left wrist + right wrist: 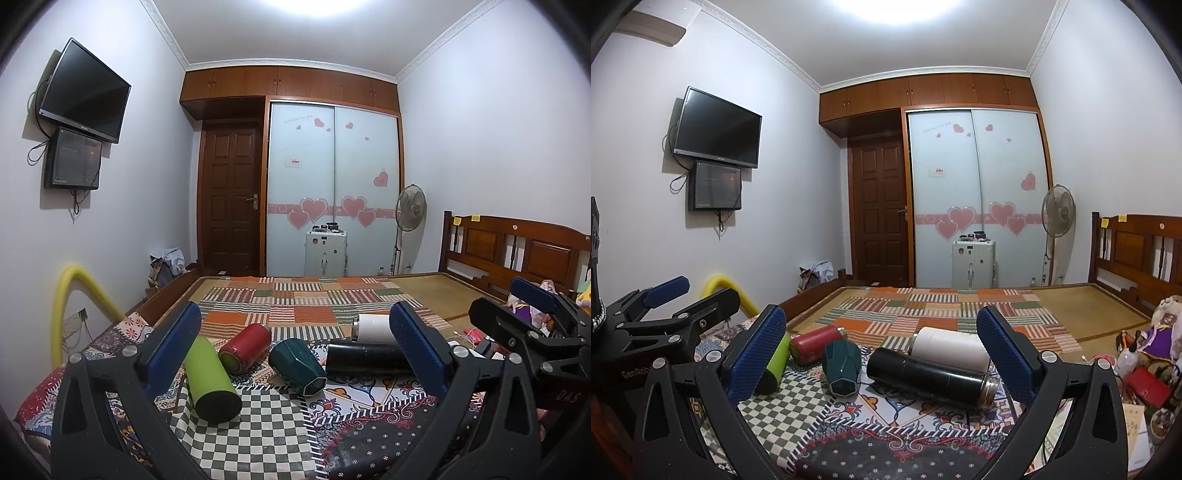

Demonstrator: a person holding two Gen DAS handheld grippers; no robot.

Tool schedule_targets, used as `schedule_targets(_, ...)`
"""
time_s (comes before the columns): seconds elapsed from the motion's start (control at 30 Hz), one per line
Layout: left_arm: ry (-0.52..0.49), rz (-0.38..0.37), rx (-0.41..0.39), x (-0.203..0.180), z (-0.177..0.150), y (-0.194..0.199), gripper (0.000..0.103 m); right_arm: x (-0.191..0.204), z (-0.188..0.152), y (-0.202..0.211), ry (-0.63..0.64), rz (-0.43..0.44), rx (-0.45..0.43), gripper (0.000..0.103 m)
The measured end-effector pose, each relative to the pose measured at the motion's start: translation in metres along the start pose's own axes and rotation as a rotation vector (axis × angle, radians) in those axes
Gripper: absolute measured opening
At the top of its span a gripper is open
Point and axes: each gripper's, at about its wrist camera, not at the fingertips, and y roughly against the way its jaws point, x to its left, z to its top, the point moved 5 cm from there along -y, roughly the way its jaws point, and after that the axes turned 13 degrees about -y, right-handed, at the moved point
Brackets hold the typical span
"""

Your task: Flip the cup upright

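Observation:
Several cups lie on their sides on a patterned cloth on the bed: a green cup (211, 376), a red cup (245, 348), a dark teal faceted cup (297, 365), a black flask (364, 359) and a white flask (373, 326). They show too in the right wrist view: green (774, 363), red (812, 344), teal (843, 366), black (925, 374), white (951, 347). My left gripper (295, 354) is open and empty, above and before the cups. My right gripper (882, 354) is open and empty, to the right of the left one.
The bed (424, 291) has a patchwork blanket (306, 302) behind the cups and a wooden headboard (517, 251) at right. Toys and clutter (1145, 362) lie at the right. A yellow foam tube (74, 295) stands at the left wall.

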Motion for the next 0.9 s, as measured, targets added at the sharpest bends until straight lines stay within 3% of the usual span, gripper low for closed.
schedule_targets(0.9,0.009,-0.001,-0.003,0.0012,0.0003,-0.0009,0.103,-0.0001,-0.0007,-0.0005,0.001,0.001,-0.002,0.103)
